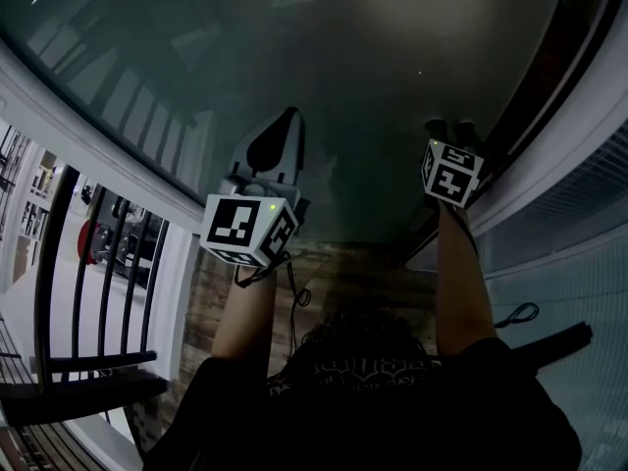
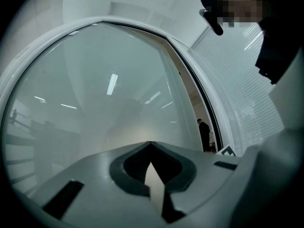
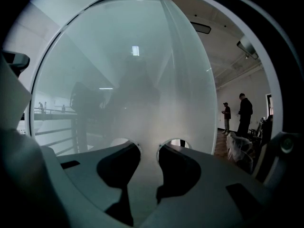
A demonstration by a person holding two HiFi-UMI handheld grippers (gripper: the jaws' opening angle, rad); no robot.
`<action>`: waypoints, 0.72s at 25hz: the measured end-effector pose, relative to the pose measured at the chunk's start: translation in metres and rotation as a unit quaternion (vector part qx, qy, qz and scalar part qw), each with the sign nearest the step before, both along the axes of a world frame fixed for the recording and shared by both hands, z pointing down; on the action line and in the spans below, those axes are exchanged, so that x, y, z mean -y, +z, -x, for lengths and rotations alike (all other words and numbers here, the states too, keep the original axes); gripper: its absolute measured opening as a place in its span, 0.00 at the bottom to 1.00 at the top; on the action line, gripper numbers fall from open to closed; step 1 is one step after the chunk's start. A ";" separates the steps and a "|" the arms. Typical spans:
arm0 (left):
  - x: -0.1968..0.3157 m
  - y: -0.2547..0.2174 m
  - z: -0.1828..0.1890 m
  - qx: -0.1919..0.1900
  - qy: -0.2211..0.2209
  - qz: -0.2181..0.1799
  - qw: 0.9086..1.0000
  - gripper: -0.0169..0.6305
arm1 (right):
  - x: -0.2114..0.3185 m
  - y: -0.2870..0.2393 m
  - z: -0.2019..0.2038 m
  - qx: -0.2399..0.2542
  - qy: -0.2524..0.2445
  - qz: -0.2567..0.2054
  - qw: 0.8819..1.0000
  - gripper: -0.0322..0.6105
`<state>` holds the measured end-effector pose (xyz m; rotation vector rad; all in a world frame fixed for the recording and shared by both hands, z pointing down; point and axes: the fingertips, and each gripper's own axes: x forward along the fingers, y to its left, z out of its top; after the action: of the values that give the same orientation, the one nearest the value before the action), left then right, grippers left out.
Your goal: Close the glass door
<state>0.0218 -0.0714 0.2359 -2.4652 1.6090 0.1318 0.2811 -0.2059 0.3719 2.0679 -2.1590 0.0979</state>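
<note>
The glass door is a large frosted pane in a white frame, and it fills the upper head view. My left gripper points at the pane near its middle, its jaws shut with nothing between them; in its own view the left gripper's tips meet in front of the glass door. My right gripper is at the pane's right edge beside a dark frame strip. It stands open by a narrow gap, empty, close to the glass door. Whether either touches the glass is unclear.
A black railing and the seat of a dark chair are at the left. Wood flooring lies below the door. A ribbed white wall runs along the right. Past the door's edge two people stand far off.
</note>
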 end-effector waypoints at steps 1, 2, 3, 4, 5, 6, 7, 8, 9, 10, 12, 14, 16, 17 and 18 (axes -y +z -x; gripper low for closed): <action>-0.001 0.001 0.001 -0.001 0.001 0.001 1.000 0.03 | -0.003 0.000 0.000 0.000 0.002 0.001 1.000 0.24; -0.002 0.002 0.002 -0.004 0.001 0.004 1.000 0.03 | -0.005 0.001 0.000 0.000 0.003 0.002 1.000 0.24; -0.003 0.003 0.002 -0.008 0.002 0.008 1.000 0.03 | -0.008 0.002 0.000 0.000 0.005 0.004 1.000 0.24; -0.005 0.003 0.003 -0.011 0.003 0.011 1.000 0.03 | -0.011 0.003 0.000 0.001 0.007 0.005 1.000 0.24; -0.006 0.002 0.004 -0.013 0.005 0.013 1.000 0.03 | -0.013 0.003 0.000 0.001 0.010 0.006 1.000 0.24; -0.007 0.002 0.006 -0.014 0.007 0.013 1.000 0.03 | -0.016 0.003 0.001 0.001 0.012 0.007 1.000 0.24; -0.008 0.002 0.008 -0.015 0.009 0.012 1.000 0.03 | -0.018 0.003 0.002 0.001 0.015 0.007 1.000 0.24; -0.010 0.002 0.010 -0.014 0.012 0.010 1.000 0.03 | -0.021 0.003 0.002 0.001 0.019 0.007 1.000 0.24; -0.012 0.004 0.012 -0.012 0.016 0.008 1.000 0.03 | -0.025 0.002 0.002 0.001 0.023 0.007 1.000 0.24; -0.014 0.006 0.014 -0.009 0.020 0.008 1.000 0.03 | -0.028 0.001 0.001 0.001 0.027 0.007 1.000 0.24; -0.018 0.009 0.017 -0.008 0.026 0.015 1.000 0.03 | -0.036 0.000 0.001 0.001 0.032 0.007 0.999 0.24; -0.022 0.010 0.020 -0.014 0.031 0.020 0.999 0.03 | -0.043 0.000 0.001 0.001 0.036 0.007 0.999 0.24; -0.027 0.011 0.021 -0.018 0.038 0.020 0.999 0.03 | -0.049 -0.001 0.002 0.002 0.041 0.006 0.999 0.24; -0.030 0.011 0.021 -0.019 0.042 0.022 0.999 0.03 | -0.052 -0.002 0.002 0.002 0.043 0.005 0.999 0.24; -0.034 0.011 0.022 -0.020 0.045 0.023 0.998 0.03 | -0.056 -0.003 0.003 0.002 0.045 0.004 0.999 0.24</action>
<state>-0.0003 -0.0375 0.2472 -2.5879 1.5334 0.1598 0.2786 -0.1501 0.3694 2.1617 -2.0641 0.1225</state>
